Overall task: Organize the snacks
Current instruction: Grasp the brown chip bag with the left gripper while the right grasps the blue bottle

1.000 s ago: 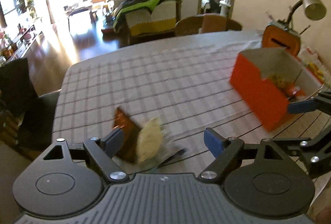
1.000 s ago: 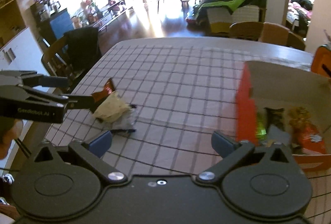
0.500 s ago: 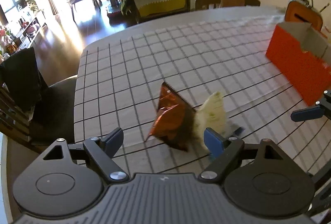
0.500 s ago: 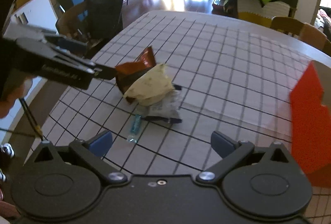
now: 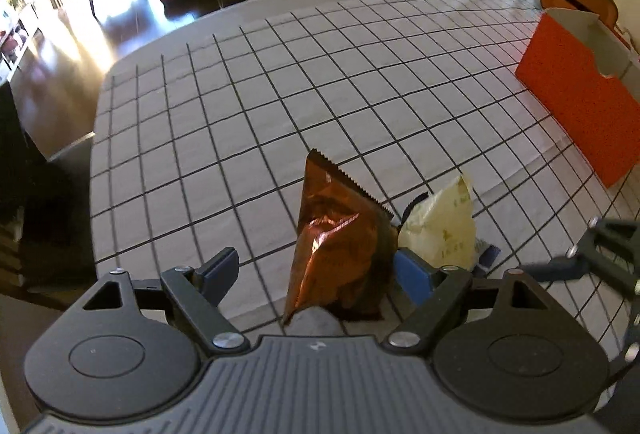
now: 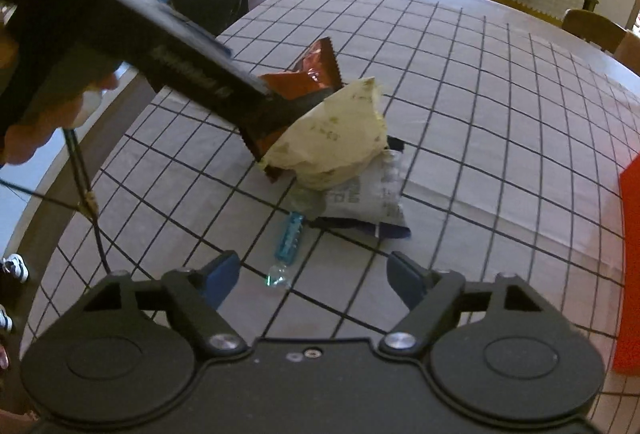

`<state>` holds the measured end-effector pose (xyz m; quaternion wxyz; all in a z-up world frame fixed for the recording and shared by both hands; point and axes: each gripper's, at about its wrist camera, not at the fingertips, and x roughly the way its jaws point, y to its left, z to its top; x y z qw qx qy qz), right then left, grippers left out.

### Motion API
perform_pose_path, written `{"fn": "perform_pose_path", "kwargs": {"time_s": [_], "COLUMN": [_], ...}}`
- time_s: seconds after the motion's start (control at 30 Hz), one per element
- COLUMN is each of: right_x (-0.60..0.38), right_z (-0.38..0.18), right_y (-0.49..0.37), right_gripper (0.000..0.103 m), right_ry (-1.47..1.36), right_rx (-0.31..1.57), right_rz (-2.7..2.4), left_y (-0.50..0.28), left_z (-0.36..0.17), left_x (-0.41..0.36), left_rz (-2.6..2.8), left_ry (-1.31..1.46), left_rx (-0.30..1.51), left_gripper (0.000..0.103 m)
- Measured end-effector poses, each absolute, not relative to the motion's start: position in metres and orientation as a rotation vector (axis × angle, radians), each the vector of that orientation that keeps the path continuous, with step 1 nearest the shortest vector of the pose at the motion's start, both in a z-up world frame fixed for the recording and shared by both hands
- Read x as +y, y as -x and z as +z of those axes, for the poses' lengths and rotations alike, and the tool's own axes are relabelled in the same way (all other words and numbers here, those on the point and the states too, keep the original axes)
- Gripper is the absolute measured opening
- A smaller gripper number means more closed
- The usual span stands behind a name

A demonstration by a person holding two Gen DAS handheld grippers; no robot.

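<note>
**A:** What have you got under the left gripper [image 5: 316, 270]?

**B:** I've got it standing wide over the orange-brown snack bag [image 5: 340, 246]. The bag sits between the two blue pads. The right-hand pad is close against the bag's edge, but I can't tell if it touches; the left-hand pad is clearly apart from it. So it has hold of nothing.

**A:** And the right gripper [image 6: 312, 272]?

**B:** Its jaws are closing, though there is a wide gap between them and nothing in it. Just ahead of the pads, on the checked tablecloth [image 6: 460, 73], lies a small blue-wrapped sweet [image 6: 289, 234]; I see it in front of the pads, not between them.

**A:** Where is the rest of the pile?

**B:** In my right camera the pale yellow bag [image 6: 336, 133] leans against the orange-brown one, overlapping its lower part. Under the yellow bag lies a flat grey-white packet with a dark blue edge [image 6: 368, 201], touching it. The sweet is just beside that packet's near corner.

**A:** And the box?

**B:** The orange box [image 5: 576, 101] stands on the table, well apart from the pile, off to the right in my left camera. Its open top shows a pale inside wall. What is inside I can't make out.
</note>
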<state>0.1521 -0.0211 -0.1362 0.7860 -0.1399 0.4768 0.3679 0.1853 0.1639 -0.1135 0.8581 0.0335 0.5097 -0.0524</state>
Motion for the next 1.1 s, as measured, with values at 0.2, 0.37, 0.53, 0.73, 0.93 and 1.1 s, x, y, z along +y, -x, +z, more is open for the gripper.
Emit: {"fn": "perform_pose_path", "kwargs": {"time_s": [0.2, 0.37, 0.53, 0.73, 0.93, 1.1], "right_x": [-0.009, -0.002, 0.01, 0.023, 0.02, 0.011], "right_z": [-0.143, -0.146, -0.146, -0.15, -0.153, -0.148], "right_y": [-0.148, -0.142, -0.139, -0.143, -0.153, -0.153], "right_gripper": [0.069, 0.055, 0.04, 0.025, 0.01, 0.01], "right_ry": [0.341, 0.377, 0.452, 0.483, 0.435, 0.405], "right_rx": [1.013, 0.98, 0.972, 1.008, 1.042, 1.048], "right_rz": [0.789, 0.784, 0.764, 0.788, 0.823, 0.847], "left_y": [-0.204, -0.212, -0.212, -0.206, -0.19, -0.171], "left_z": [-0.124, -0.129, -0.129, -0.126, -0.122, -0.116], "left_x": [0.167, 0.166, 0.162, 0.162, 0.179, 0.196], "left_rz": [-0.131, -0.112, -0.107, -0.086, -0.03, 0.008], "left_ry": [0.018, 0.046, 0.052, 0.053, 0.115, 0.187], "left_rx": [1.119, 1.146, 1.157, 1.135, 1.114, 1.083], "left_gripper": [0.085, 0.082, 0.062, 0.048, 0.041, 0.039]}}
